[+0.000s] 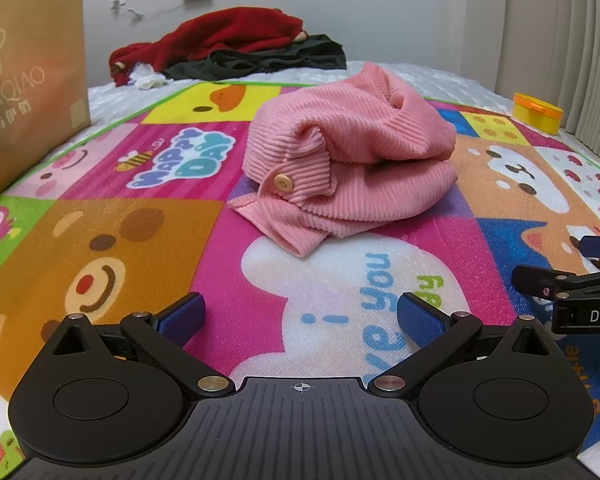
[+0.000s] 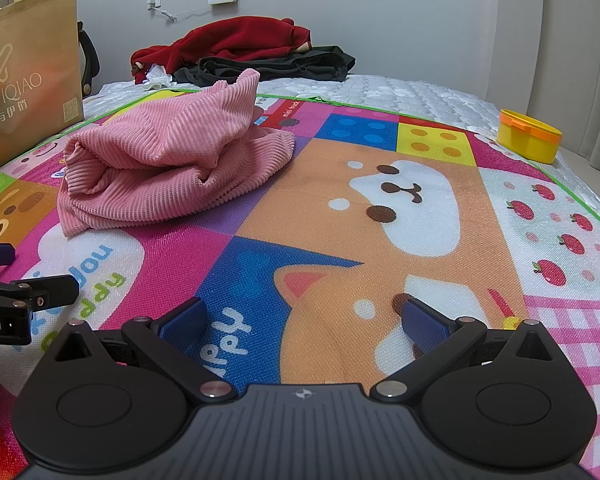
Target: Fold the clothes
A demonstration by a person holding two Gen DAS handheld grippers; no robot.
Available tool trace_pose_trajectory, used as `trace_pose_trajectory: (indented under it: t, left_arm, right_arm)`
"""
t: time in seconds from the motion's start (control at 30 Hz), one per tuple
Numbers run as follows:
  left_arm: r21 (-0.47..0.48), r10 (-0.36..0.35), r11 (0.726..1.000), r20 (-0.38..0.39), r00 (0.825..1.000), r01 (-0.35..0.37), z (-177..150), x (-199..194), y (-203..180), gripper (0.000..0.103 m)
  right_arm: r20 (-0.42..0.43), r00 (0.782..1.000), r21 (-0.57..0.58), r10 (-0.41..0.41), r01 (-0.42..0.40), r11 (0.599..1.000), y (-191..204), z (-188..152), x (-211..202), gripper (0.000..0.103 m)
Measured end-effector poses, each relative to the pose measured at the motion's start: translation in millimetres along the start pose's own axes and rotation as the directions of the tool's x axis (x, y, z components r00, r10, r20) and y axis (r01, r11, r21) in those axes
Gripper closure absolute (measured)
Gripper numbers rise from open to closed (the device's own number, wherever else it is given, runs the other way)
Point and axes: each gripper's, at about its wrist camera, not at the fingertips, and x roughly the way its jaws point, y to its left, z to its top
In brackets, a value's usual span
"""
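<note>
A pink corduroy garment [image 1: 348,160] with a cream button lies folded in a loose bundle on the colourful cartoon mat [image 1: 120,240]. It also shows in the right wrist view [image 2: 168,160], at the upper left. My left gripper [image 1: 300,316] is open and empty, low over the mat, a short way in front of the garment. My right gripper [image 2: 304,320] is open and empty over the mat's dog picture, to the right of the garment. Each gripper shows at the edge of the other's view.
A pile of red clothes [image 1: 220,36] and dark clothes [image 1: 268,60] lies at the back of the bed. A brown paper bag [image 1: 28,80] stands at the left. A yellow container [image 2: 530,136] sits at the mat's right edge. Wall and curtain lie behind.
</note>
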Motion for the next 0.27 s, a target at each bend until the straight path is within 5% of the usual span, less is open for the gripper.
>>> trace_pose_trajectory:
  t: [0.27]
  left_arm:
    - [0.002,0.000,1.000,0.009,1.000,0.000,-0.6,-0.5,-0.5,0.000]
  right_arm:
    - [0.000,1.000,0.000,0.000,0.000,1.000,-0.1,0.0,0.0,0.000]
